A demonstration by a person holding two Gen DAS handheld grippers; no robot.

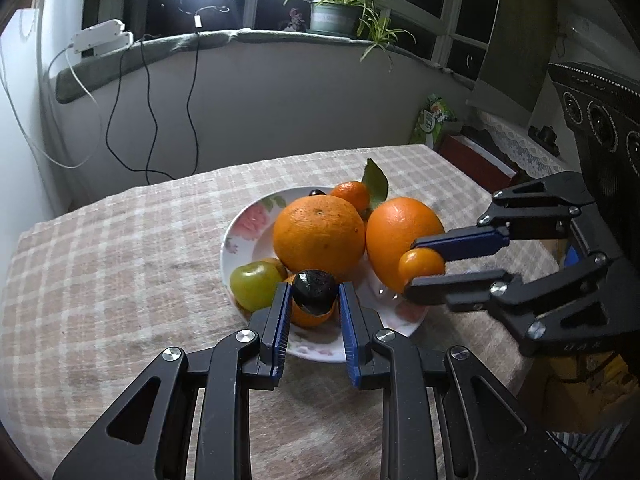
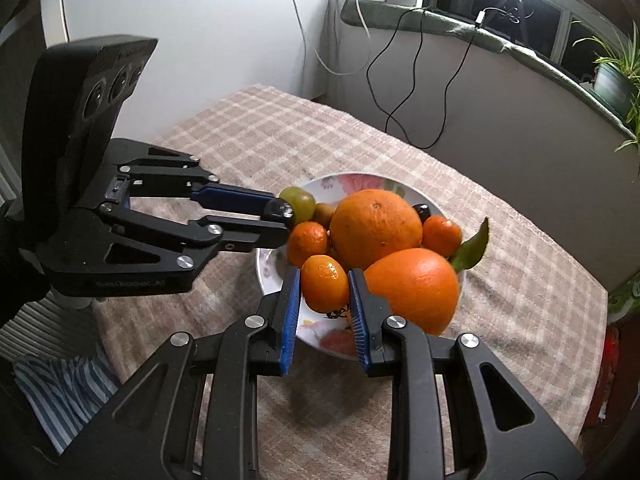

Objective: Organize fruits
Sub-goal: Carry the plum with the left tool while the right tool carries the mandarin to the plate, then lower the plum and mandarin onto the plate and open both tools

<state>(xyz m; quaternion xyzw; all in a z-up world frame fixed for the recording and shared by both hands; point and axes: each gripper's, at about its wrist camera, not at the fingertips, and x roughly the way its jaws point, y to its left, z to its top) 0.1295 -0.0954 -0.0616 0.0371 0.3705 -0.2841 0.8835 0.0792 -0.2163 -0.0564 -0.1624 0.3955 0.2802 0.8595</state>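
A flowered plate [image 1: 236, 236] on the checked tablecloth holds two big oranges [image 1: 319, 236] [image 1: 400, 228], a green fruit [image 1: 256, 286], mandarins and a small dark fruit [image 1: 317, 192]. My left gripper [image 1: 315, 288] is shut on a dark, nearly black fruit [image 1: 316, 298] just above a mandarin [image 1: 310, 318] at the plate's near side. In the right wrist view my right gripper [image 2: 324, 274] is shut on a small mandarin [image 2: 324, 290], held over the plate [image 2: 264, 268] beside the nearer big orange [image 2: 416, 288]. The left gripper [image 2: 282, 216] enters there from the left, next to the green fruit [image 2: 300, 200].
A leafy mandarin [image 1: 352, 195] sits at the plate's far side. The tablecloth [image 1: 120, 264] is bare left of the plate. Cables [image 1: 148, 120] hang down the wall behind the table. A potted plant [image 1: 336, 12] stands on the sill. Striped fabric [image 2: 60, 384] lies below the table edge.
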